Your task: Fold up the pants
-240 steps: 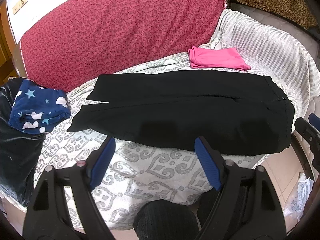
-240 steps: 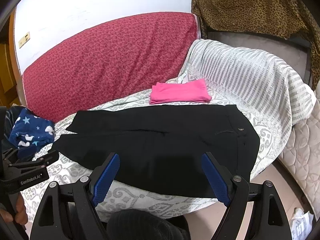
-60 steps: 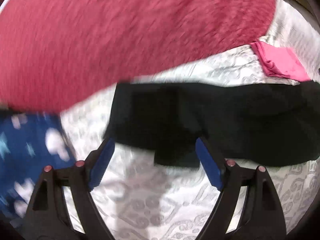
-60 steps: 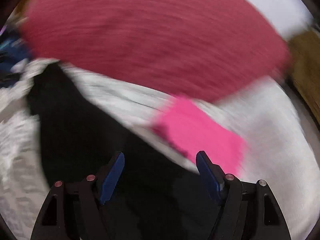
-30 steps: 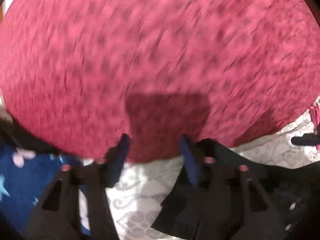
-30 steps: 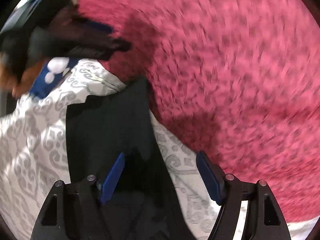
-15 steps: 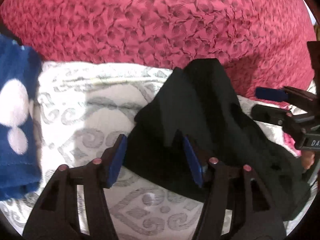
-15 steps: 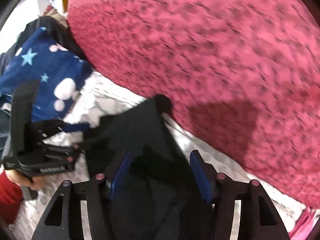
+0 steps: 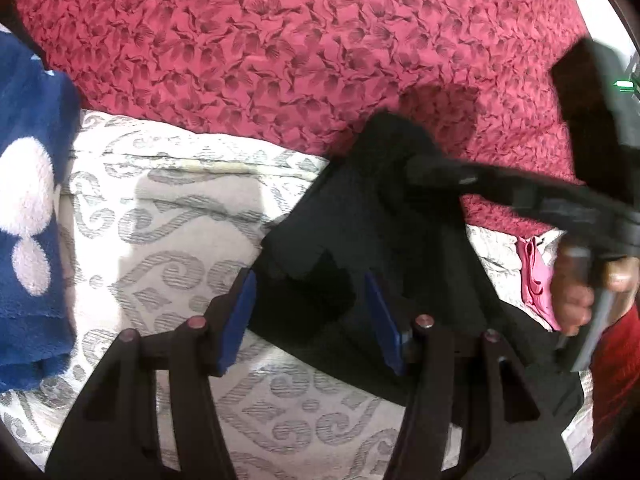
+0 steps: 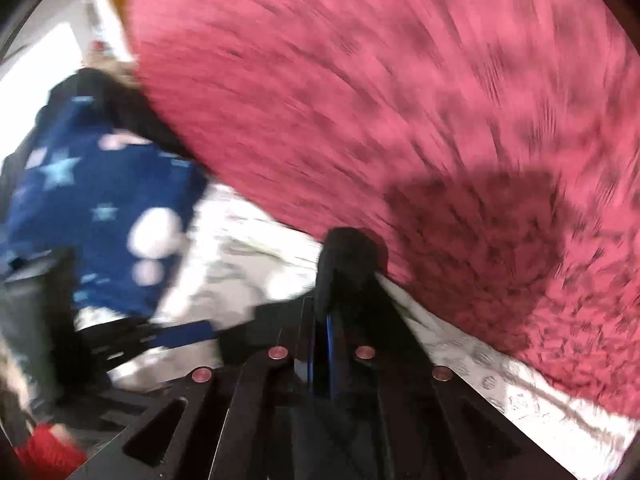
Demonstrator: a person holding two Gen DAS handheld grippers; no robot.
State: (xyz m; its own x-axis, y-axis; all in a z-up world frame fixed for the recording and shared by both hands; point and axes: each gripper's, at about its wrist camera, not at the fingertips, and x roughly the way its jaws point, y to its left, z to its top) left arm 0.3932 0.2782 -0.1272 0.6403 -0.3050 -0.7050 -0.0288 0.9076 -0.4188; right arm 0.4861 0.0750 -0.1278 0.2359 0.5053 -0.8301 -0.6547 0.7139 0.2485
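The black pants (image 9: 384, 248) lie on the grey-patterned white cover (image 9: 168, 240), leg ends toward the red cushion. My left gripper (image 9: 310, 312) is open, its blue pads on either side of the near leg hem. My right gripper (image 10: 326, 344) is shut on the far leg hem of the pants (image 10: 348, 256), which sticks up from its jaws. In the left wrist view the right gripper (image 9: 432, 172) reaches in from the right and pinches the far hem. The left gripper (image 10: 176, 336) shows low in the blurred right wrist view.
A large red patterned cushion (image 9: 304, 40) stands behind the pants. A blue fleece with white hearts and stars (image 9: 28, 216) lies at the left. A pink folded garment (image 9: 536, 276) lies at the right behind the hand.
My right gripper has shut on the far leg hem and lifted it a little. My left gripper has moved closer over the near hem, still open.
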